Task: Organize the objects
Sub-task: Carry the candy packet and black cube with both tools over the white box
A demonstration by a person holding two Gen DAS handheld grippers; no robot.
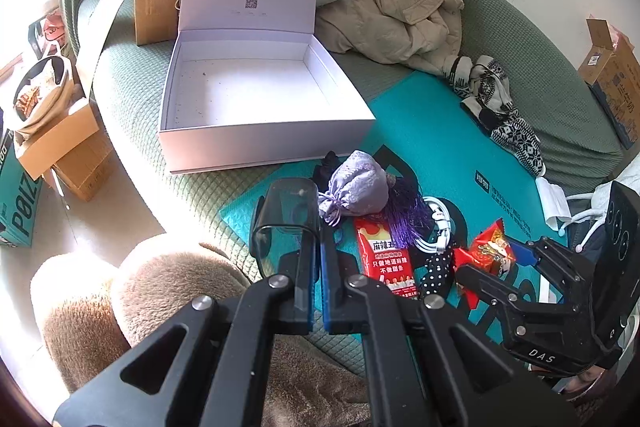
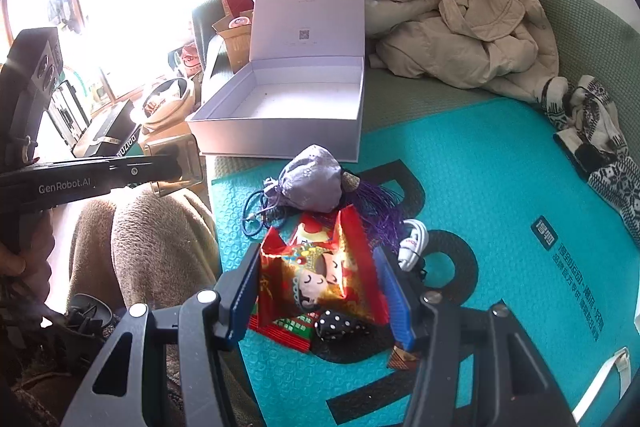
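Box (image 1: 240, 95) is still empty, so barely started. Left claw (image 1: 316, 259) is clamped on a clear case (image 1: 286, 215), right claw (image 2: 320, 287) pinches a red packet (image 2: 320, 267). Pouch (image 1: 356, 191), cable (image 1: 436, 223) and red snack (image 1: 384, 255) still sit on the teal mat (image 1: 432, 139).

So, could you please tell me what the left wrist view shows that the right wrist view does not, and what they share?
Only the left wrist view shows the left gripper from behind, shut on a clear smoky plastic case, and the long red snack packet in full. Only the right wrist view shows the right gripper closed around the red cartoon-face packet and a blue elastic cord. Both show the empty white box, the lilac pouch, the white cable and the teal mat.
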